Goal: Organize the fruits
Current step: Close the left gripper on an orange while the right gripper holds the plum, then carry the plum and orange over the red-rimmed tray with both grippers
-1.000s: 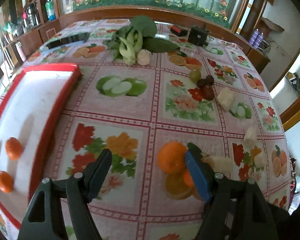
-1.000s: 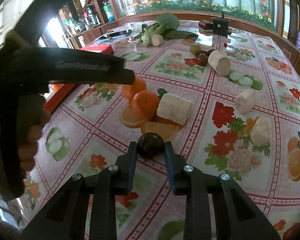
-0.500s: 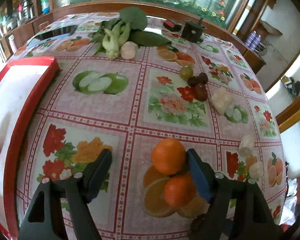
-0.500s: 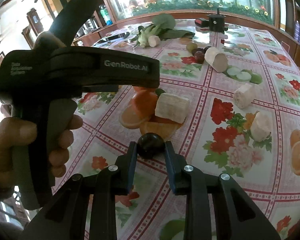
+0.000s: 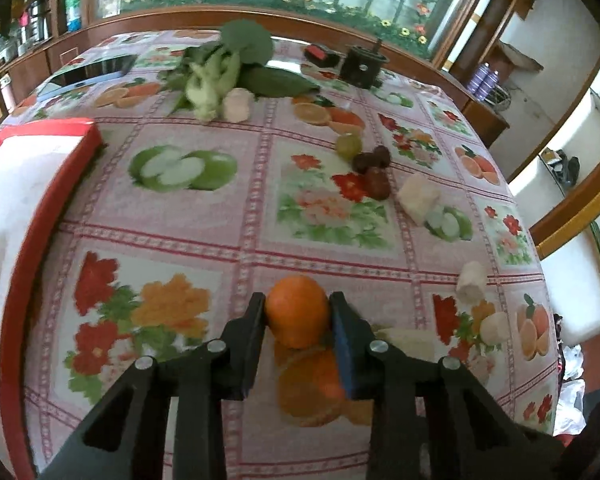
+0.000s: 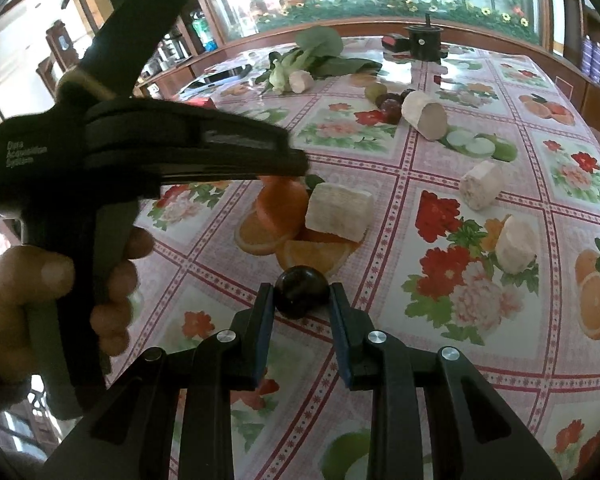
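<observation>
two fruits are pinched: a round, dimpled orange (image 5: 298, 311) by the left gripper (image 5: 298, 312), a smooth, glossy dark plum (image 6: 301, 291) by the right gripper (image 6: 302, 298), both just in front of the pale cut root chunk (image 6: 338, 212) on the glossy, fruit-printed tabletop (image 6: 420, 148).

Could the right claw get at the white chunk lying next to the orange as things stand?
Probably not yet: the right claw is shut on a dark plum, though the white chunk lies uncovered just beyond it.
</observation>
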A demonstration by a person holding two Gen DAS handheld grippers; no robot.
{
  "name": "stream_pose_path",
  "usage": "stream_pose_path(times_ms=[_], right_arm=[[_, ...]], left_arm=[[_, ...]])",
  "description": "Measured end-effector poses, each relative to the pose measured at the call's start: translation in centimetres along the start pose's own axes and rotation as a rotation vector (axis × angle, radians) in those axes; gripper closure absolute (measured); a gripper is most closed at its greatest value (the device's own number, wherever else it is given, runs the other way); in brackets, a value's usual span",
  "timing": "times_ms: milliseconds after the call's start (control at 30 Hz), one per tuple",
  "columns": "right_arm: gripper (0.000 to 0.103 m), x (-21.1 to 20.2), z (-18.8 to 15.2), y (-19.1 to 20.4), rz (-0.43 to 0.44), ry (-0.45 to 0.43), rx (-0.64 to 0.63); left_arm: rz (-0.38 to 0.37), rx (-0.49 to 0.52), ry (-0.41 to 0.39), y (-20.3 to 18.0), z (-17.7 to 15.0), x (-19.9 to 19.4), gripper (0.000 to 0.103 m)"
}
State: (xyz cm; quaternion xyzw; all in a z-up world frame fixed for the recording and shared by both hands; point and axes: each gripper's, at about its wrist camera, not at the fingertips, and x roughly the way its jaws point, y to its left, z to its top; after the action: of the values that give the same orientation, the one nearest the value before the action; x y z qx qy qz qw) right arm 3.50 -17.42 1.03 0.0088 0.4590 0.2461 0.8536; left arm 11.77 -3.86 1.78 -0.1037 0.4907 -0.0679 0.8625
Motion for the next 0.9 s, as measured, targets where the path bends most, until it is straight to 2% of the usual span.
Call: stream_pose_path(times_ms=[367, 600, 900], right_arm=[[0.076, -1.1, -0.7, 0.7, -0.048, 0.004, 0.011], [0.076, -1.5, -1.1, 1.8, -0.071, 0.010, 0.006], [0.075, -0.4, -1.0, 4.2, -0.061, 0.030, 0.008]], left_arm=[[0.087, 0.008, -0.023, 3.9, -2.9, -3.0, 0.068], [0.074, 0.013, -0.023, 5.2, -4.8, -4.6, 0.068], [0.065, 0.030, -0.016, 6.6, -5.9, -6.2, 0.068]])
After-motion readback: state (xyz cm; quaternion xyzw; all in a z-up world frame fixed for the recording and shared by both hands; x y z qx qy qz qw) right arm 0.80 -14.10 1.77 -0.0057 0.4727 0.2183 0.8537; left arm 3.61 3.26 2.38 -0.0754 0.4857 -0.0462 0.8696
